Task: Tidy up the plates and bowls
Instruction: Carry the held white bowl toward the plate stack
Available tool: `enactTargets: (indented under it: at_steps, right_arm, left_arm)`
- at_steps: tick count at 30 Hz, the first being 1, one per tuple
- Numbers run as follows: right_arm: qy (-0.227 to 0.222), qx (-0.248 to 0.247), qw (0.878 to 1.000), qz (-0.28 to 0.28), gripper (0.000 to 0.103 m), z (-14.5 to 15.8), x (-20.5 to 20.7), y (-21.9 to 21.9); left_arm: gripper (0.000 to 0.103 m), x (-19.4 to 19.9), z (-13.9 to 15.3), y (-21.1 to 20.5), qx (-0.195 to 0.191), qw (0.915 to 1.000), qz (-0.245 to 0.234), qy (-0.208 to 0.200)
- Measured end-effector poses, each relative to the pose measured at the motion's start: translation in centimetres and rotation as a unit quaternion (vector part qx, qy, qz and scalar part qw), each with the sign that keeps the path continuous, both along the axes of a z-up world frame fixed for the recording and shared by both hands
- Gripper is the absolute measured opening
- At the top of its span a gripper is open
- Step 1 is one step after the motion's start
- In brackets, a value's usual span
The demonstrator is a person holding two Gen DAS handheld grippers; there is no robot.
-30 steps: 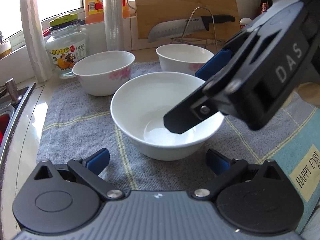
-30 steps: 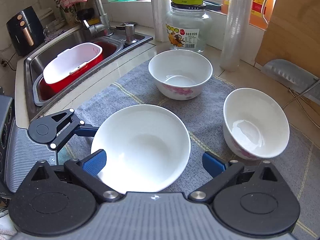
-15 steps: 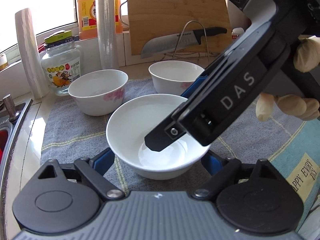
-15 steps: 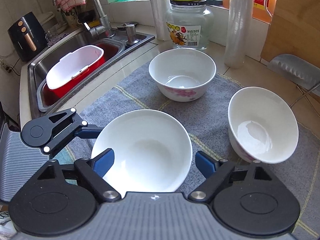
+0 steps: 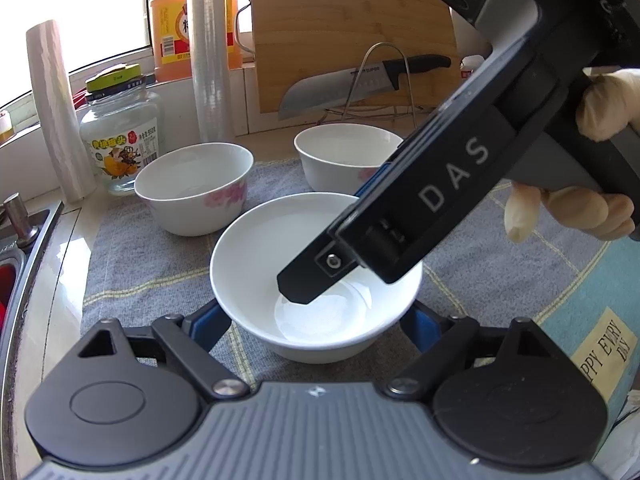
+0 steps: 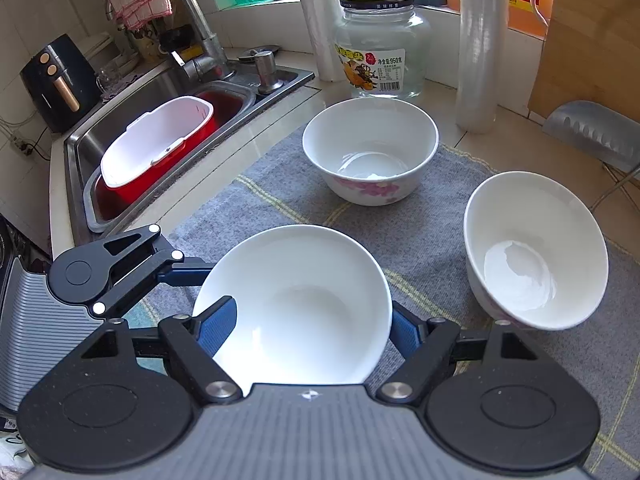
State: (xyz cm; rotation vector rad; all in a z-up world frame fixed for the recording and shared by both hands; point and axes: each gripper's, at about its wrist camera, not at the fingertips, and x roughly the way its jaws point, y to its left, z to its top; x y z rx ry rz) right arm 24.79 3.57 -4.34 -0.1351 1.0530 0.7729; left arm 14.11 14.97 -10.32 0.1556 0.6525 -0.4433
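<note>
Three white bowls sit on a grey checked cloth (image 6: 420,240) spread over a kitchen surface (image 6: 256,136), with both hand-held claws gathered at the nearest of them. The plain bowl (image 6: 296,304) stands at the near edge of the cloth. The left claw (image 5: 316,322) has its blue-padded fingers (image 5: 208,326) spread wide, one on each side of the bowl's base, close to the wall, though contact cannot be made out. The right claw (image 6: 306,330) reaches in from the right, fingers apart, its left finger lying over the rim inside the bowl and its right finger outside the wall; whether either pad touches the china cannot be told. A gloved hand (image 5: 576,208) grips the right tool's handle.

Farther back, a bowl with pink flowers (image 6: 370,150) stands at the far left of the cloth, and a second flowered bowl (image 6: 532,248) stands at the far right, well apart from it. Behind them stand a glass jar with a green lid (image 6: 380,48), two rolls of plastic wrap (image 6: 478,48), an orange bottle (image 5: 176,24), and a bamboo cutting board (image 5: 352,28) with a knife (image 5: 360,84) on a wire rack. To the left, a sink (image 6: 120,120) holds a red-and-white basket (image 6: 156,148) beneath the tap (image 6: 192,20)
</note>
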Motion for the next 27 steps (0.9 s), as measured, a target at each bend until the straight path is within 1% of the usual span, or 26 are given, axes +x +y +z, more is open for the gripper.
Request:
enactTargets:
  at_steps: [18, 27]
  right_arm:
    - [-0.003, 0.012, 1.0, -0.005, 0.084, 1.3, -1.2, -0.9]
    - [-0.003, 0.016, 1.0, -0.027, 0.085, 1.7, -2.3, -3.1]
  left_arm:
    - [0.09, -0.2, 1.2, -0.5, 0.011, 0.9999, -0.01, 0.007]
    - [0.09, -0.4, 1.6, -2.1, 0.014, 0.9993, -0.032, 0.009]
